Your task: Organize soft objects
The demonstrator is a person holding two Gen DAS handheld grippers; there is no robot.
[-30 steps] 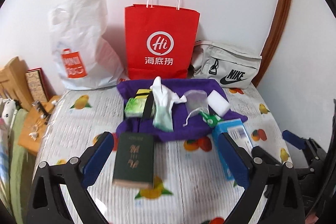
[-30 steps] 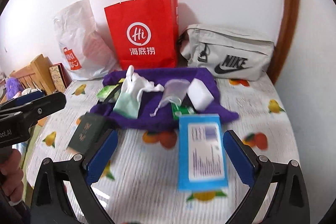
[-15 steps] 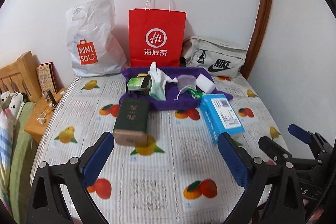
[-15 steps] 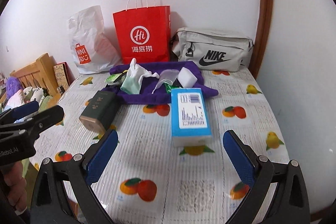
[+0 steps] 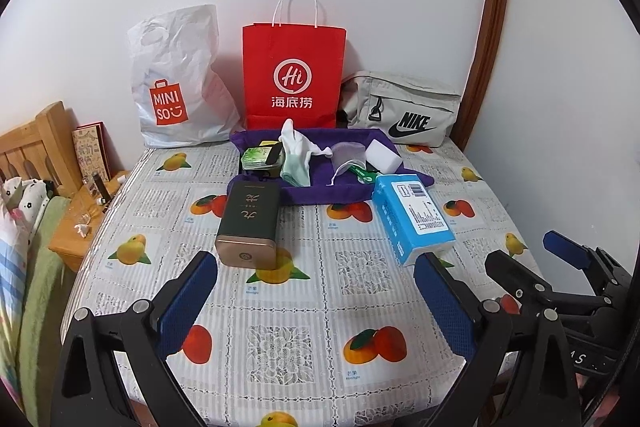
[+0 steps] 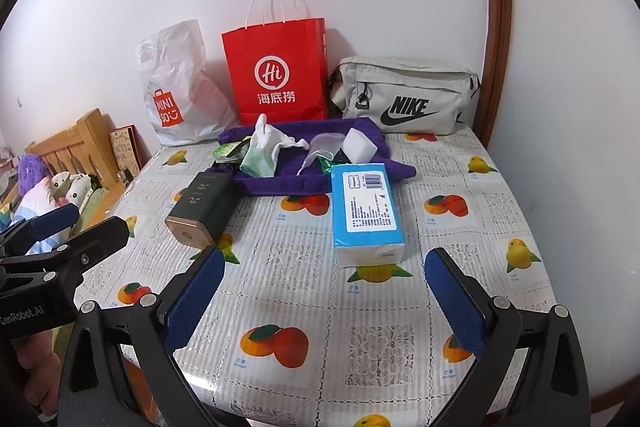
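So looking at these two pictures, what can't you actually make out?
- Insides of the red paper bag, white plastic bag and grey zipped pouch: hidden by their own walls in both views.
- Small items behind the white cloth glove on the purple cloth tray: partly covered in both views.
- Fine print on the blue tissue pack: too small.
- Person: only part of a hand, cut off at the right view's edge.

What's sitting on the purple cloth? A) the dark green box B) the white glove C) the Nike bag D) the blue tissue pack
B: the white glove lies on the purple cloth; the other three rest off it, on the table or against the wall.
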